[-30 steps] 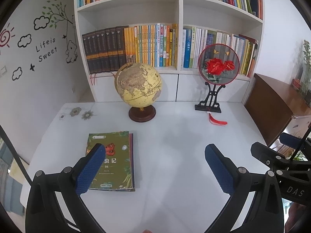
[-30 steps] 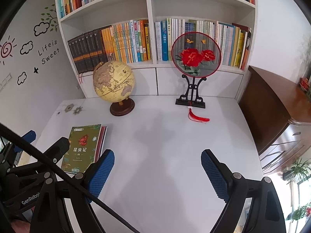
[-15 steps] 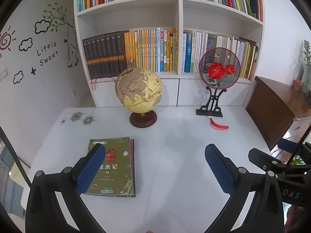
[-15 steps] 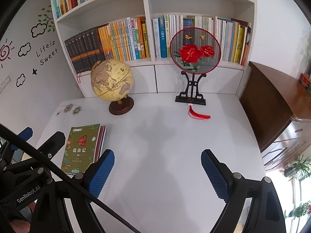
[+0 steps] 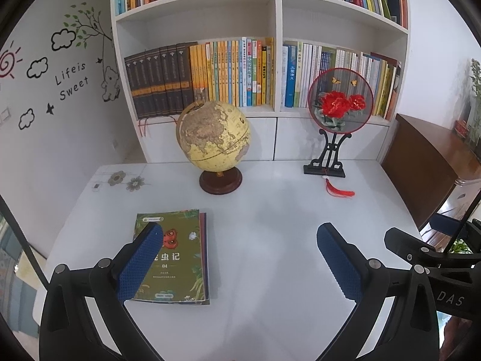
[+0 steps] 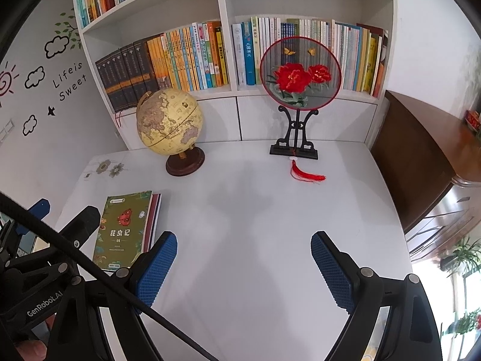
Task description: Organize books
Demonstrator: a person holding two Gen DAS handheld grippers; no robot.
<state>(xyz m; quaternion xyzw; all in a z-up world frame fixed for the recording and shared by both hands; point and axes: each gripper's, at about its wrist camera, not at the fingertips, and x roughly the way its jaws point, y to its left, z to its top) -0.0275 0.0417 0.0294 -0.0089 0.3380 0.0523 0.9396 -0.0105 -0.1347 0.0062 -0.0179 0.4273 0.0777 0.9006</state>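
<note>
A small stack of books with a green cover on top (image 5: 177, 255) (image 6: 124, 228) lies flat on the white table (image 5: 270, 240) (image 6: 246, 210), front left. My left gripper (image 5: 239, 237) hovers open above the table, its left finger over the green cover, nothing between the pads. My right gripper (image 6: 243, 246) is open too, to the right of the stack, over bare table. The white bookshelf (image 5: 276, 54) (image 6: 222, 30) at the back holds rows of upright books.
A yellow globe (image 5: 215, 138) (image 6: 168, 121) on a round wooden base stands behind the stack. A round red-flower fan on a black stand (image 5: 338, 105) (image 6: 300, 72) with a red tassel (image 5: 338, 191) sits at back right. A brown wooden cabinet (image 5: 430, 162) borders the table's right edge.
Both views have shifted slightly: the table and shelf sit a little lower in the left wrist view than a second ago. Both grippers stay open and the books have not moved.
</note>
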